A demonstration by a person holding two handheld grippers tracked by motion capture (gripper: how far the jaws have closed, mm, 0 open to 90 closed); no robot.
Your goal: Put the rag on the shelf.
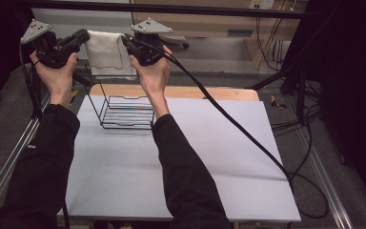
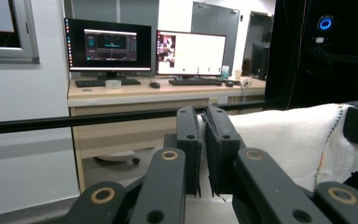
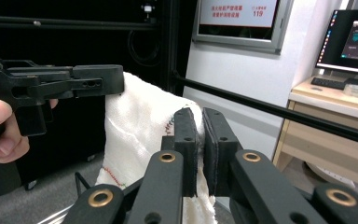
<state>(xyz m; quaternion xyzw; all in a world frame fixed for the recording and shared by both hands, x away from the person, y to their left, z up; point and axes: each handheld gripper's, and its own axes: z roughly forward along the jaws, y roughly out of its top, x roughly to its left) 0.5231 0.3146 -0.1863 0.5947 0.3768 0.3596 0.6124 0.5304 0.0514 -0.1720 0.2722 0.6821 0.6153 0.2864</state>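
Both grippers, left and right, pinch the white stitched-edge cloth above the black wire rack; uneven lowering could snag it on a wire.

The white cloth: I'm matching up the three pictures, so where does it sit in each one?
High view: the white cloth hangs top left, stretched between the two tongs above the wire rack.
Left gripper view: right of centre, running from the near jaws to the right edge.
Right gripper view: left of centre, behind the near jaws.
Shared landmark: the cloth's coloured stitched hem.
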